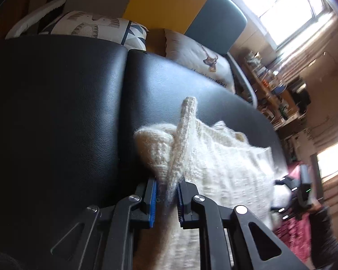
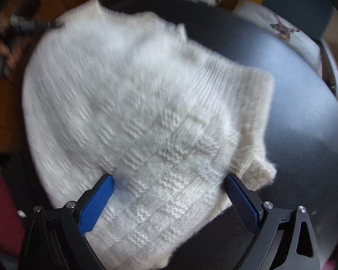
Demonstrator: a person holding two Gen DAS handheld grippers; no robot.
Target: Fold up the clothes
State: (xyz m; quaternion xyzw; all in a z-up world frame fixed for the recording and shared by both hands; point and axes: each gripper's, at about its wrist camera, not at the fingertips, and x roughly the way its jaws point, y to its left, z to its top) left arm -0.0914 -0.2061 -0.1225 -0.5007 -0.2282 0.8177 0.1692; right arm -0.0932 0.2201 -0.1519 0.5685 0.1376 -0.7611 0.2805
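**Left tool pinching the knit, right tool spread over it**

My left tool point(image 1: 166, 193) was clamped on a bunched edge of the cream knitted sweater point(image 1: 214, 157); its blue pads point(image 1: 152, 200) stood close together with the fuzzy wool squeezed between them, and a ribbed band of the garment stuck up above the pinch. From there the sweater trailed away to the right across the black leather seat point(image 1: 67, 112), where a seam split the cushion into two panels.

My right tool point(image 2: 169, 200) had its blue pads point(image 2: 97, 202) wide apart, one on each side of a stretch of the knit that lay between them; I could not tell whether either pad touched the wool. In that view the sweater point(image 2: 135, 101) spread out ahead of the tool, rumpled and blurred, covering most of the seat point(image 2: 304, 123), with a ribbed edge along its right side.

Further out in the left view, I saw the right tool point(image 1: 297, 191) at the far end of the sweater, held in a hand in a dark sleeve point(image 1: 324, 231). Behind the seat sat a patterned cushion point(image 1: 97, 25) and a pale cushion with a deer print point(image 1: 198, 60). A bright window point(image 1: 281, 6) filled the upper right, and cluttered shelves point(image 1: 272, 90) stood below it.
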